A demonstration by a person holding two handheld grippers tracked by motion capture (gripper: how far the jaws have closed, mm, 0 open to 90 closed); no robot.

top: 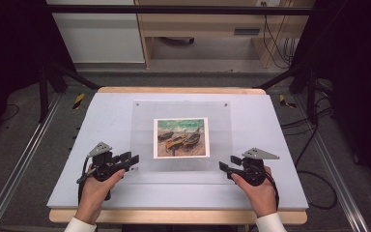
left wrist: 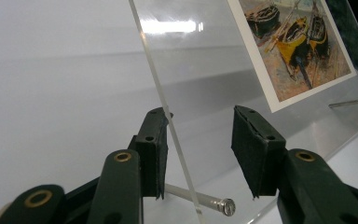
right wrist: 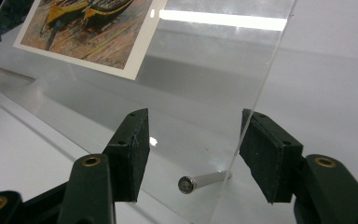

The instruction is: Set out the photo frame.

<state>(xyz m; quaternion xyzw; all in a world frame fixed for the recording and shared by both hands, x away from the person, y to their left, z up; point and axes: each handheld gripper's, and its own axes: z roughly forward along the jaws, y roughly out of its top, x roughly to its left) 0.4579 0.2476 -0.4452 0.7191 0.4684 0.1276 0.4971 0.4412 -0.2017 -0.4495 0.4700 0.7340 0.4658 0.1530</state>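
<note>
A clear acrylic panel [top: 142, 121] lies on the pale table top [top: 270, 125], with a painting of boats [top: 181, 137] at its middle. My left gripper [top: 133, 162] is at the panel's near left corner and my right gripper [top: 224, 165] is at its near right corner. In the left gripper view the open jaws of the left gripper [left wrist: 203, 135] straddle the panel's edge [left wrist: 168, 112], which runs close by the left pad, above a metal pin [left wrist: 205, 201]. The right gripper [right wrist: 193, 135] likewise stands open around the panel edge [right wrist: 256, 107] and a metal pin [right wrist: 200, 181]. Neither pair of pads presses the panel.
The table's wooden rim [top: 174, 216] shows at the front and back. Metal rails [top: 24, 159] run along both sides. Cables [top: 314, 169] lie on the floor at the right. Wooden furniture [top: 198, 29] stands beyond the table.
</note>
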